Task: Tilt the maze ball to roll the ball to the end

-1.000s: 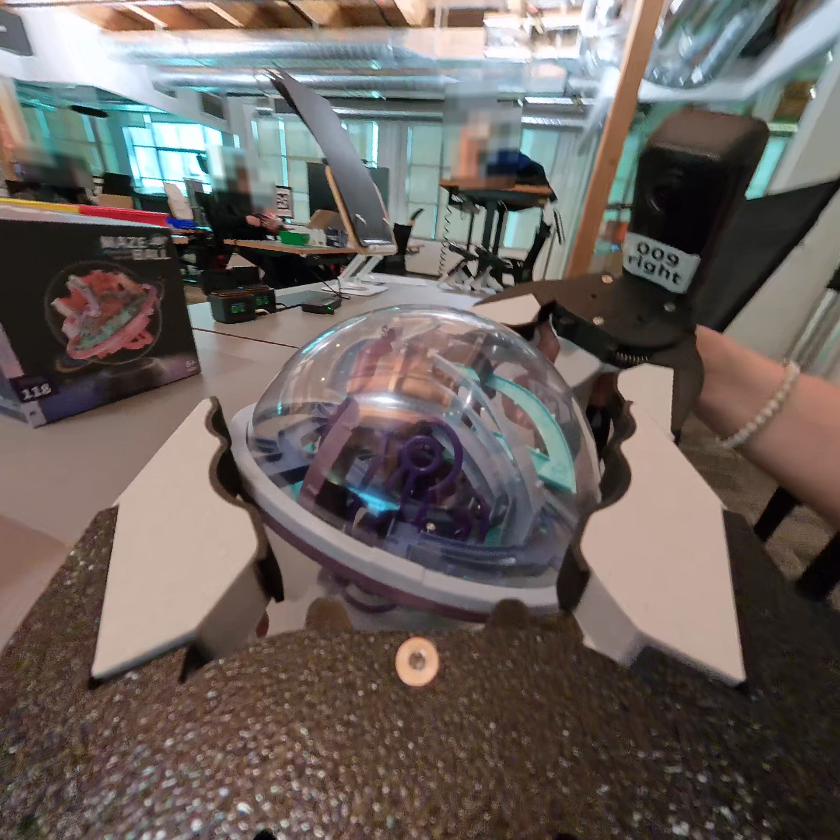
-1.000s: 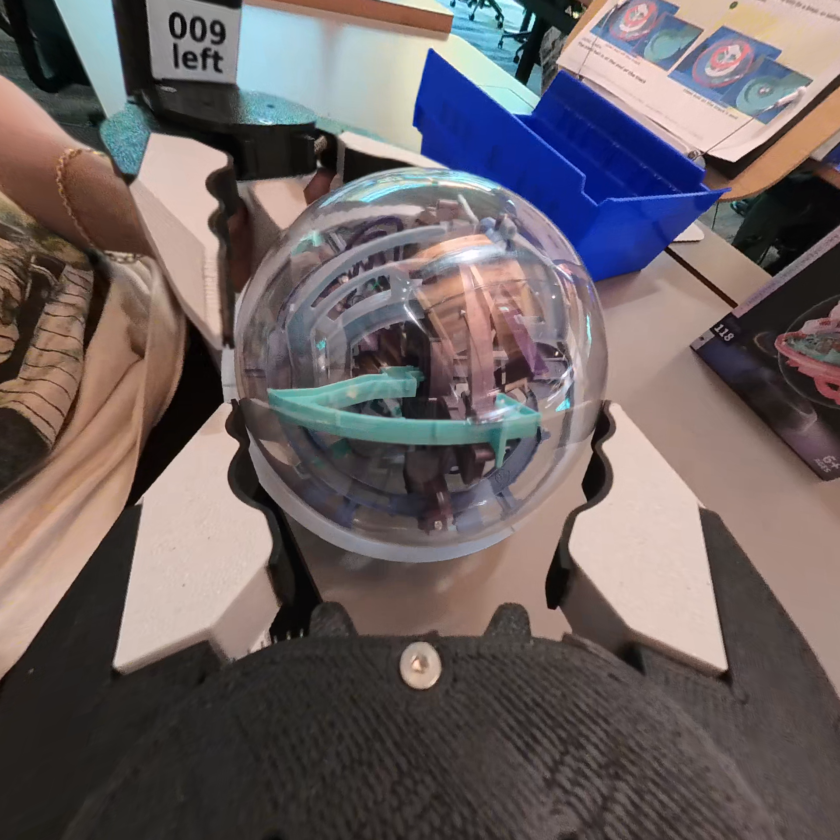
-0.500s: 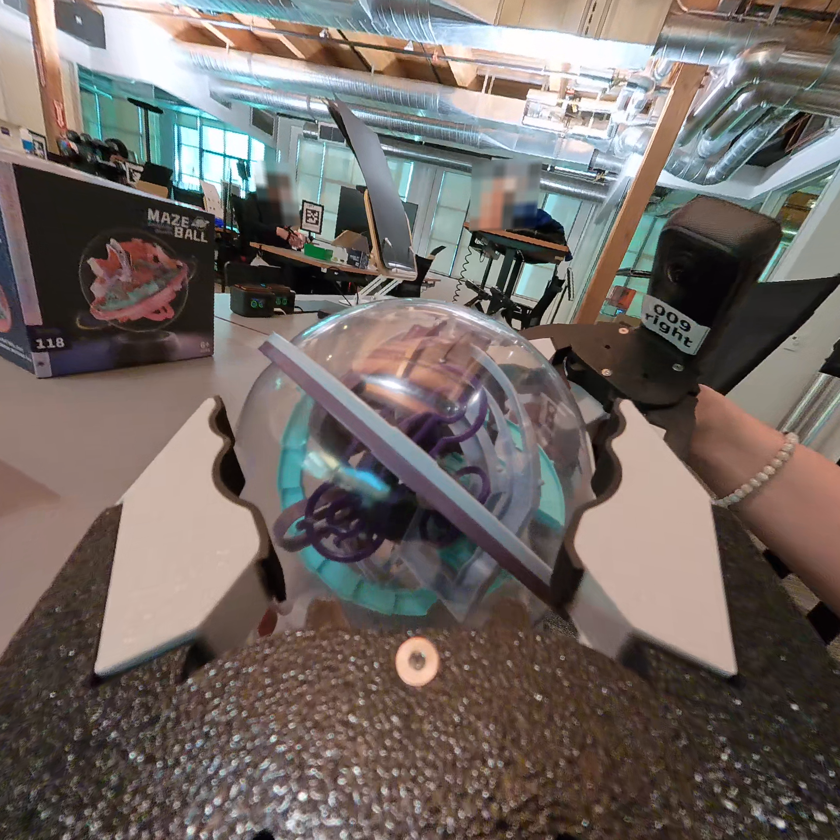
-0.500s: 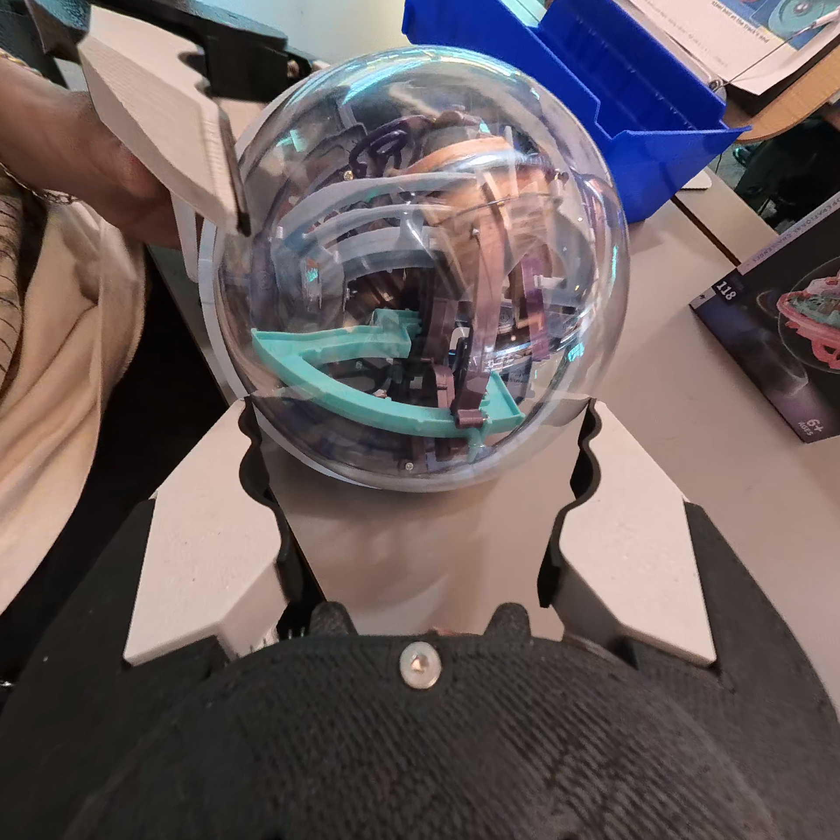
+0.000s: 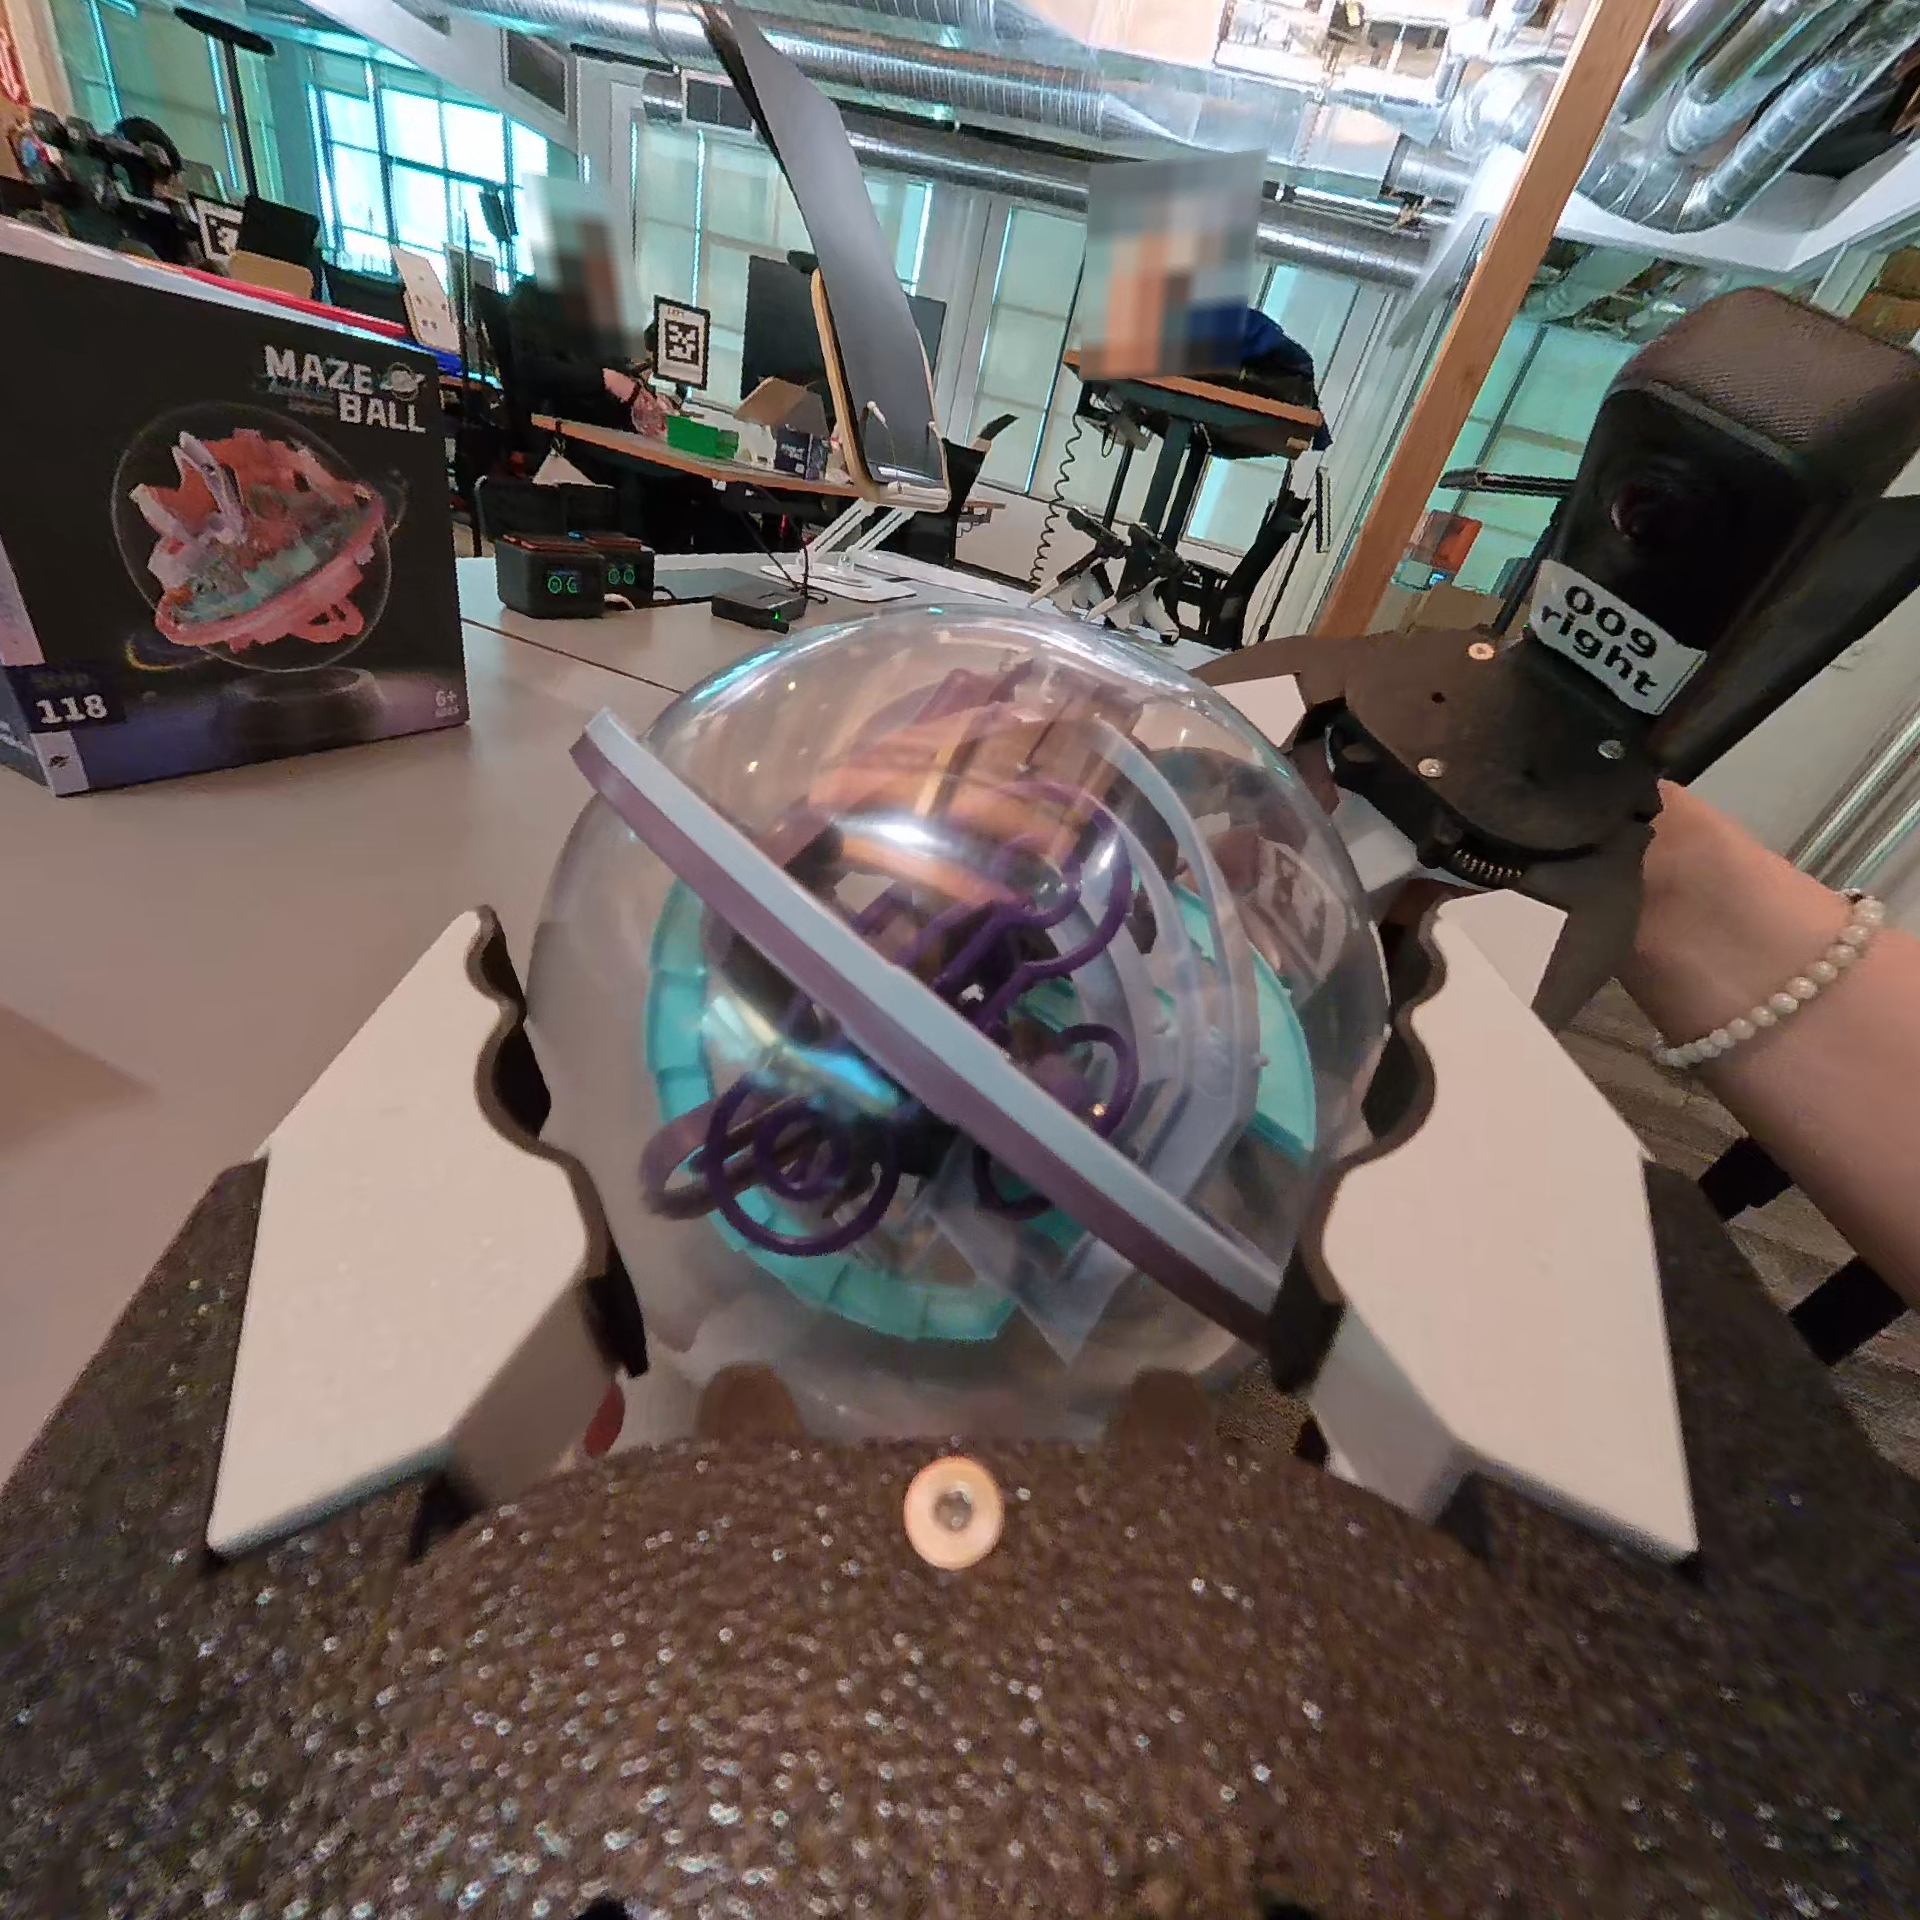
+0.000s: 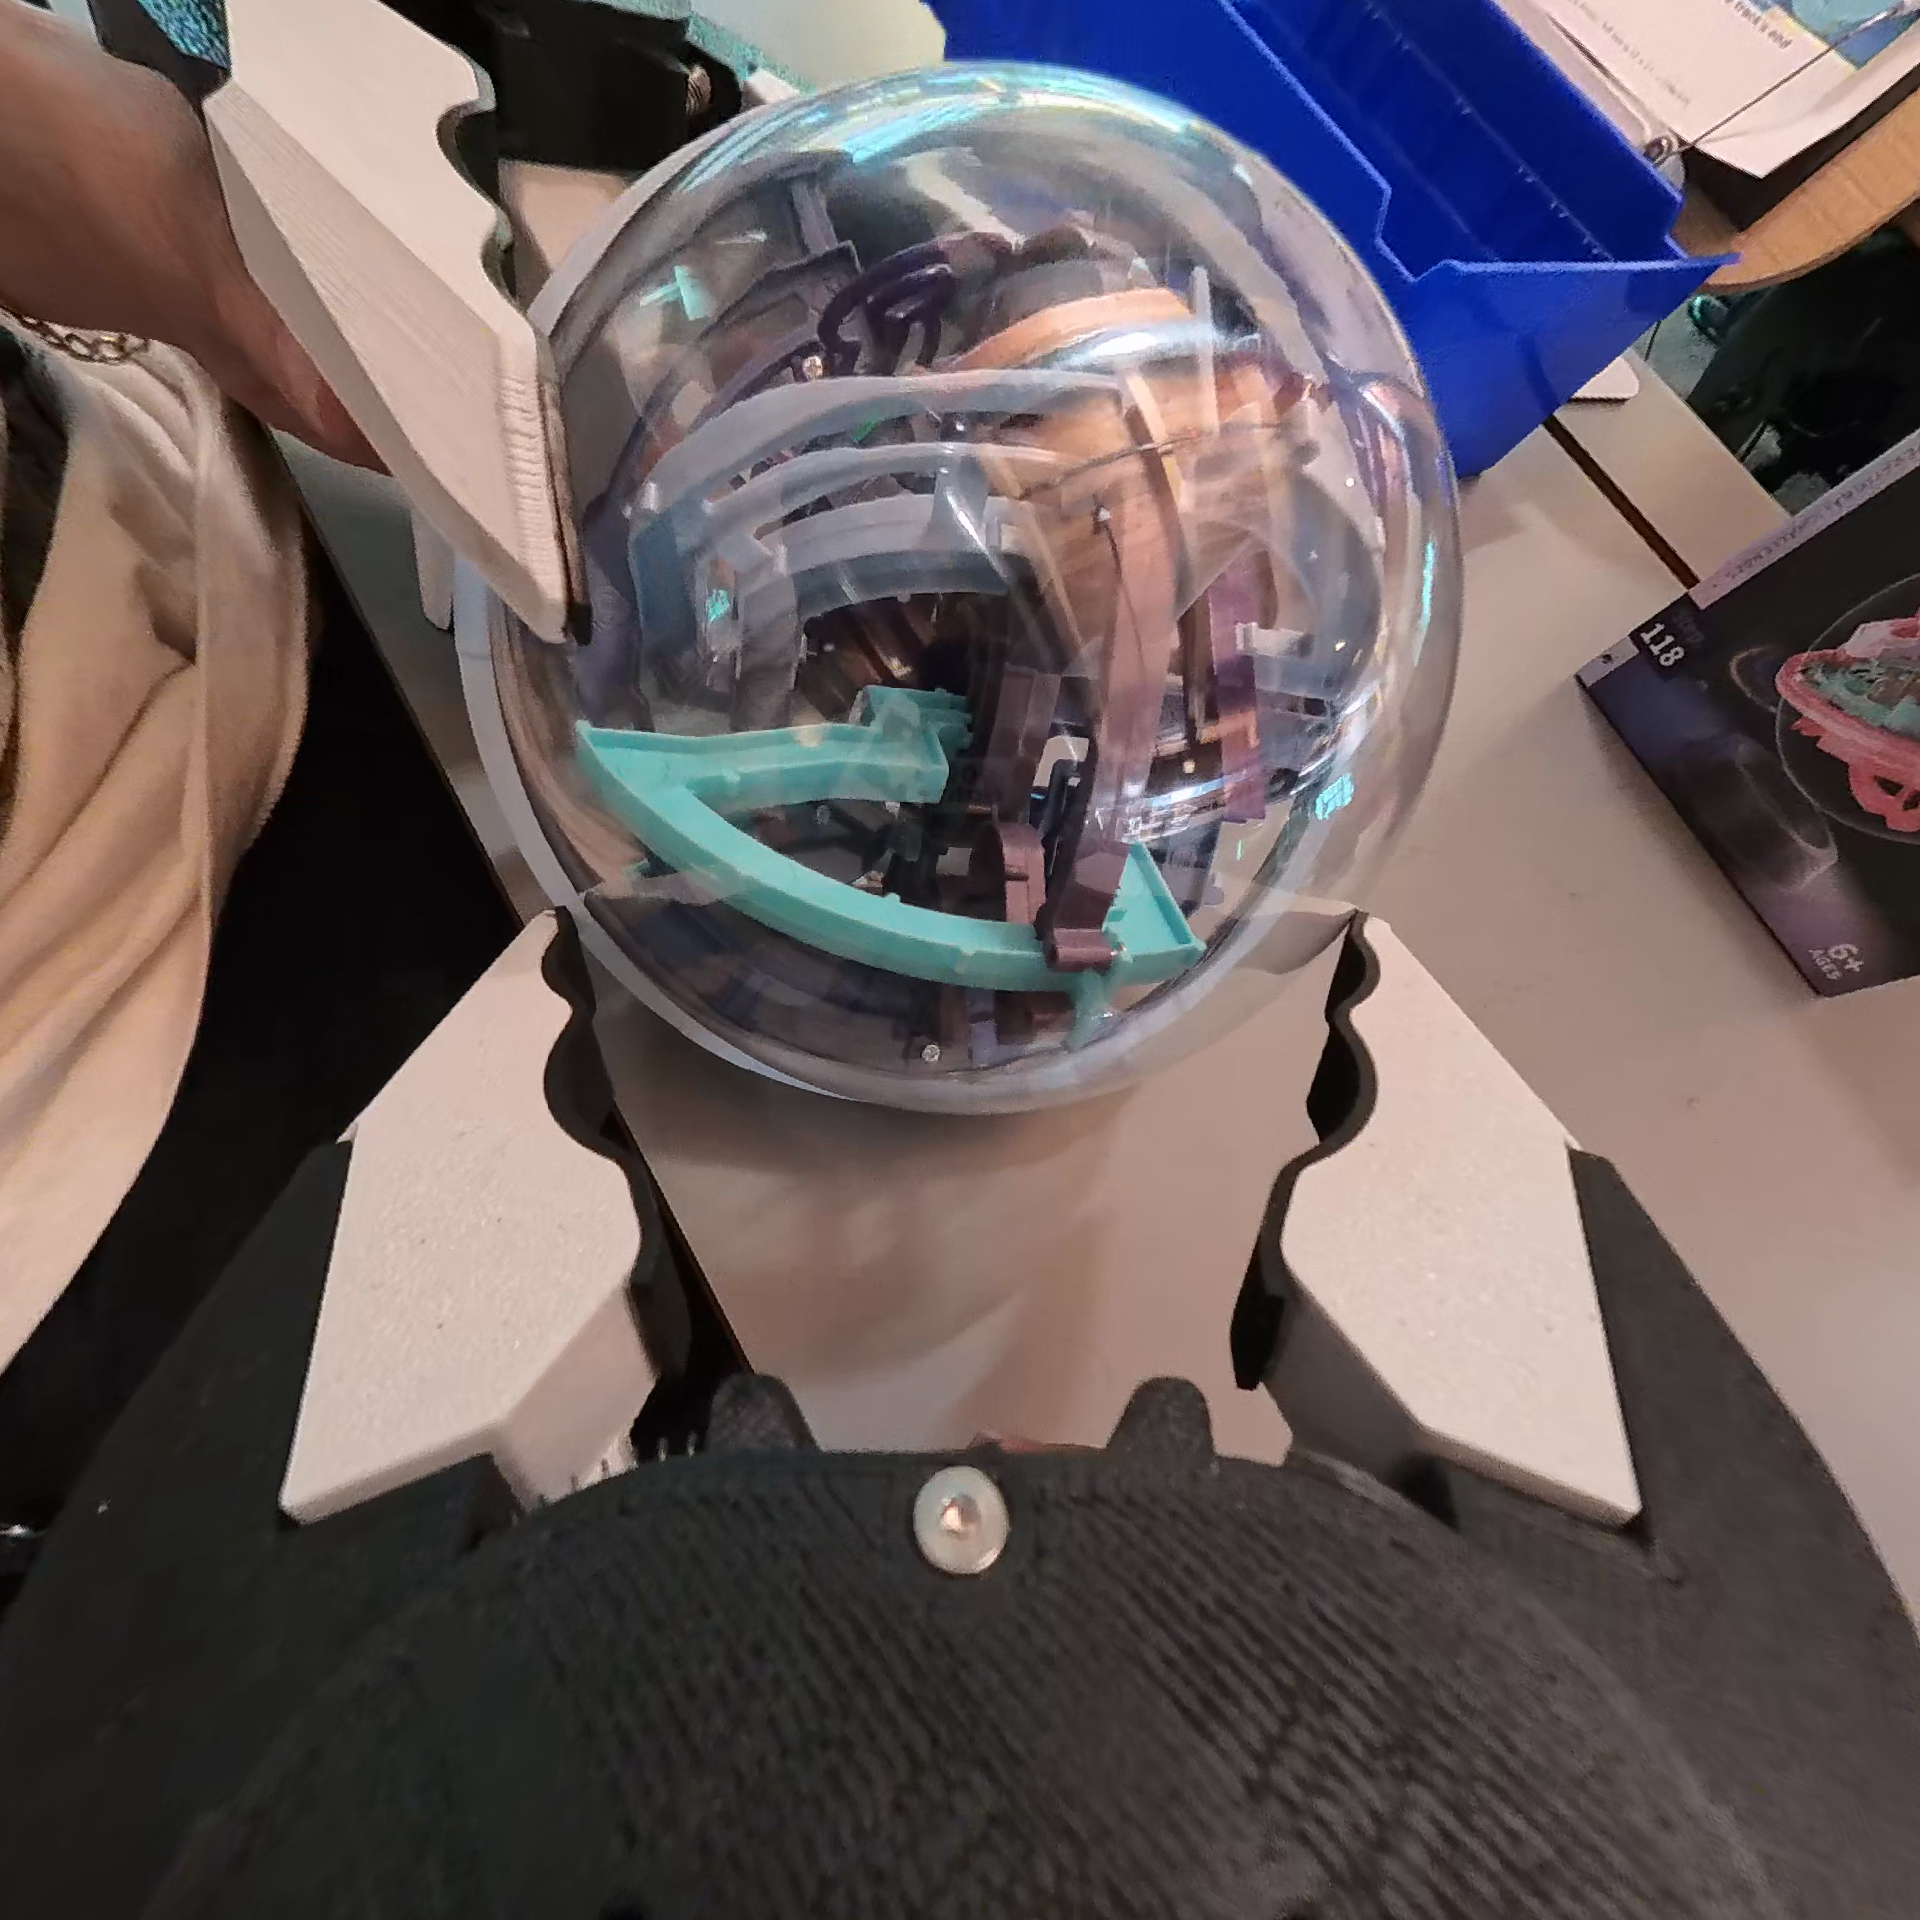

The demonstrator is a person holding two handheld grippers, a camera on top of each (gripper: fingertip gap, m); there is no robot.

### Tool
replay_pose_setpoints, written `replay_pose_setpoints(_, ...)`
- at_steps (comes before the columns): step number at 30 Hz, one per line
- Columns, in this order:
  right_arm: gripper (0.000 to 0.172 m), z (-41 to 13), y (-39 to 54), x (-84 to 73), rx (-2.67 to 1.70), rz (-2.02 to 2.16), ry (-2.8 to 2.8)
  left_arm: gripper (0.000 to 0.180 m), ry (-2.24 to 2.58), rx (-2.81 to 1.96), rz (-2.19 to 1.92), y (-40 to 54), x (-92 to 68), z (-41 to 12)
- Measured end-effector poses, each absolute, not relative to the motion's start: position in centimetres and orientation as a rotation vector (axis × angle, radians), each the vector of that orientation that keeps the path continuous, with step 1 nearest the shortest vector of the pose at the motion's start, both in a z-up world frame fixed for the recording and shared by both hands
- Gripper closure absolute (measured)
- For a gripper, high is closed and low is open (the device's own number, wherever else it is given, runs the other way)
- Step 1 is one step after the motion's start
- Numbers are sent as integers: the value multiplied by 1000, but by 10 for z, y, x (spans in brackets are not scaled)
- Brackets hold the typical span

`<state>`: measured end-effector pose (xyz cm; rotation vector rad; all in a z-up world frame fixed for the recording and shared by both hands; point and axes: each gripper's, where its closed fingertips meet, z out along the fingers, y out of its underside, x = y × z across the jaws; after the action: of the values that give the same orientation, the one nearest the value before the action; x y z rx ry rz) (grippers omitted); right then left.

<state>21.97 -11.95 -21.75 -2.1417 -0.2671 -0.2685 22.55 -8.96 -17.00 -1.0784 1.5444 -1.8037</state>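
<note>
Two grippers close on the one maze ball [image 5: 956,1039], and you have it caught between them above the pale table [image 5: 208,935]. Your left gripper [image 5: 956,935] stands wide, with the clear sphere filling the whole span between its white fingers [image 5: 416,1195]; both wavy dark pads lie against the shell's sides, and the ball sits deep toward the palm. The grey-and-purple seam ring [image 5: 883,997] runs on a steep slant, high at the far left and low at the near right, where it meets the right-hand pad.

Your right gripper [image 6: 956,925] comes at the ball from the opposite side. It too is spread wide, but here the ball [image 6: 977,582] sits out at the fingertips rather than deep in the jaws, its lower curve resting between the two tips [image 6: 499,1039] with both touching the shell. A teal track [image 6: 831,894] curves across the lower part of the sphere, just above those tips. One finger of your left gripper [image 6: 457,416] presses the shell at the upper left in that view.

Beside the ball, the game's dark box [image 5: 229,520] stands well off on the table, and a blue bin [image 6: 1403,187] lies beyond it on the other side. I cannot make out the small ball inside the maze.
</note>
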Motion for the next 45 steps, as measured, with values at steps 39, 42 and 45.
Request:
replay_pose_setpoints(39, 24, -201, -113, 210, -2108, 91, -354, 23, 1728, -723, -1717, -107, 212, -173)
replay_pose_setpoints(42, 21, -208, -113, 210, -2125, 27, -352, 23, 1727, -754, -1719, -106, 212, -174)
replay_pose_setpoints(45, 18, -215, -114, 211, -2160, -21, -336, 23, 1725, -807, -1732, -105, 212, -175)
